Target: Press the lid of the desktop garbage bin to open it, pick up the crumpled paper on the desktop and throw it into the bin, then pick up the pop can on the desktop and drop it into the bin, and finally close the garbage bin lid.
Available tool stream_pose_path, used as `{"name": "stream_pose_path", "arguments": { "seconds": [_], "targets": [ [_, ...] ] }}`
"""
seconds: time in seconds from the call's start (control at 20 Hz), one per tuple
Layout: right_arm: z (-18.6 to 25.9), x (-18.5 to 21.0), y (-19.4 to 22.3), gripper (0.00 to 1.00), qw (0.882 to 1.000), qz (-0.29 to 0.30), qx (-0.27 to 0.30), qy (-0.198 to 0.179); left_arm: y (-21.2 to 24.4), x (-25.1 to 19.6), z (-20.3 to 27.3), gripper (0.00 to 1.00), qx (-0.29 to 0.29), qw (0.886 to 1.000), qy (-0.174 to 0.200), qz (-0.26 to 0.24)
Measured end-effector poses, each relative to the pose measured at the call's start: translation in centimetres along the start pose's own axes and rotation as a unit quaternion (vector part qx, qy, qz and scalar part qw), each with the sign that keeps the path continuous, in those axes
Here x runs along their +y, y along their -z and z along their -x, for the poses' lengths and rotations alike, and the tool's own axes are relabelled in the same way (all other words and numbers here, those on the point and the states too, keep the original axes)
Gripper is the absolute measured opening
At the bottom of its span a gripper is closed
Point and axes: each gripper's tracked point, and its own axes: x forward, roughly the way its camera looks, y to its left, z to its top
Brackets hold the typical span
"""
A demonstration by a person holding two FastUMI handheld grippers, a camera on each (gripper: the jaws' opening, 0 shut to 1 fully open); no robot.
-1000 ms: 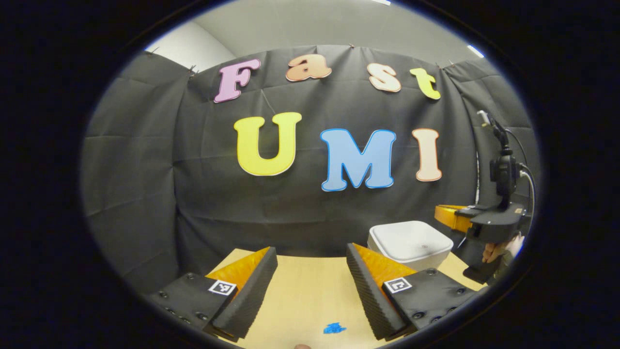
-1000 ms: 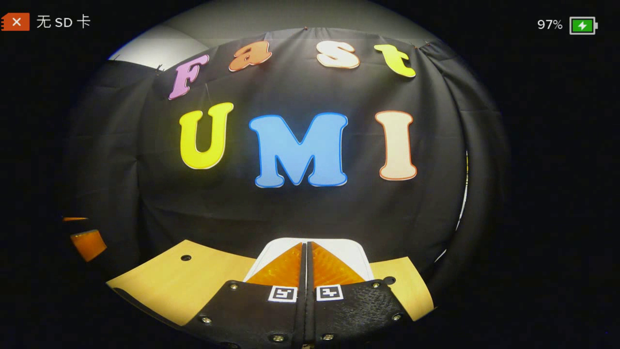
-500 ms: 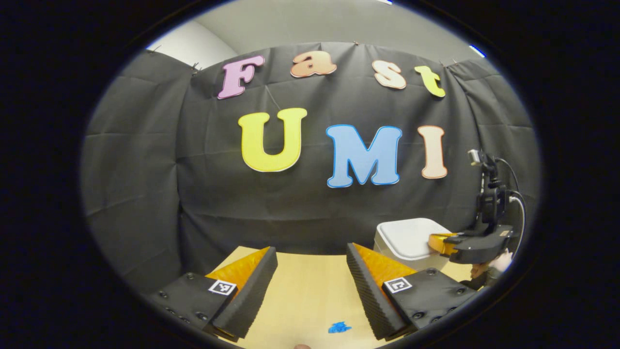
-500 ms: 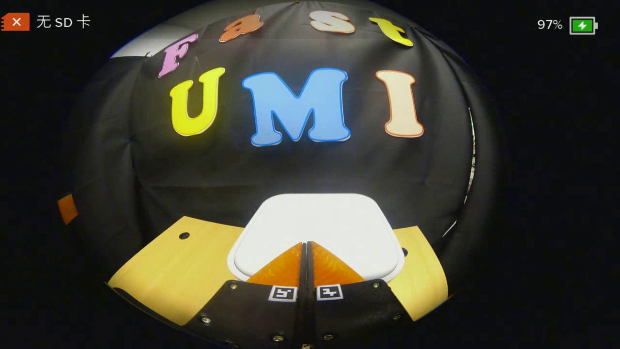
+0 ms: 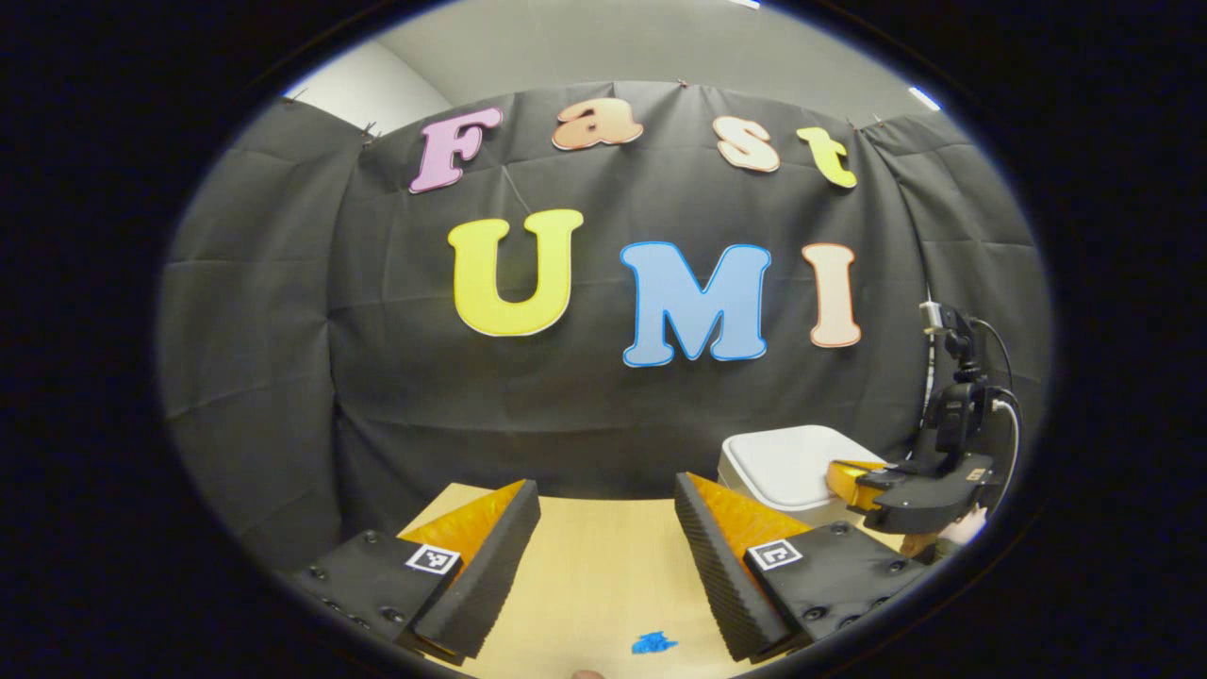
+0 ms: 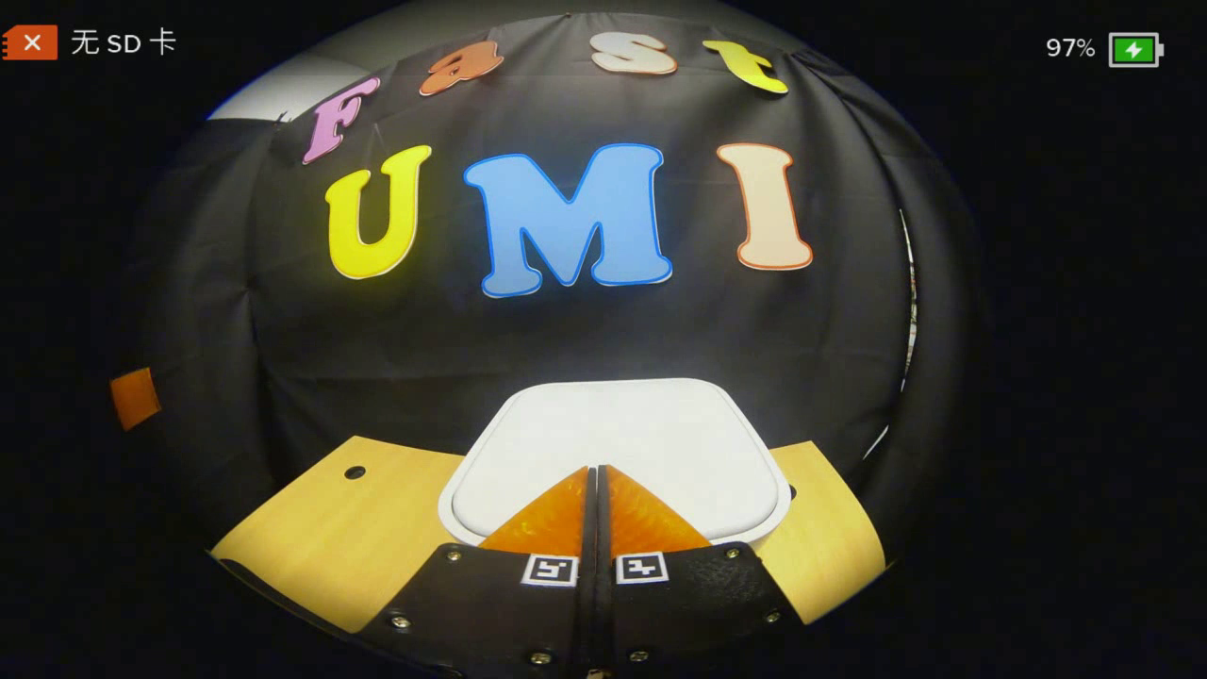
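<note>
Above the white, rounded-square plastic bin lid (image 6: 618, 443), the right claw (image 6: 596, 469) sits fully closed, empty. An off-centre press may skid off. The left claw (image 5: 603, 514) gapes wide.

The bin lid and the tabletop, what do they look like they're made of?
Bin lid: probably white plastic, matte to satin; it looks smooth and moulded, with rounded corners and a raised rim. Tabletop: light wood or a wood-look laminate, with faint grain lines and a low sheen; the pictures leave open which.
</note>
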Motion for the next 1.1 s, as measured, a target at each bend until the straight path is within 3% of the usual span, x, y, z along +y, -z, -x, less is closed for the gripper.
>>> {"name": "stream_pose_path", "arguments": {
  "seconds": [0.25, 0.5, 0.7, 1.1],
  "targets": [
    [0.2, 0.3, 0.4, 0.01, 1.0, 0.013, -0.003, -0.004, 0.1, -0.2, -0.3, 0.95, 0.001, 1.0, 0.002, 0.004],
    [0.2, 0.3, -0.8, 0.01, 1.0, -0.009, -0.014, -0.019, 0.1, -0.4, 0.0, 0.95, 0.0, 1.0, 0.003, 0.004],
    [0.8, 0.2, -0.9, 0.0, 1.0, -0.024, 0.0, -0.01, 0.3, -0.2, -0.1, 0.95, 0.002, 1.0, 0.001, 0.007],
    [4.6, -0.1, -5.3, 0.0, 0.998, -0.024, -0.057, -0.008, 0.4, -1.3, 0.4, 0.95, -0.001, 1.0, 0.012, 0.006]
  ]
}}
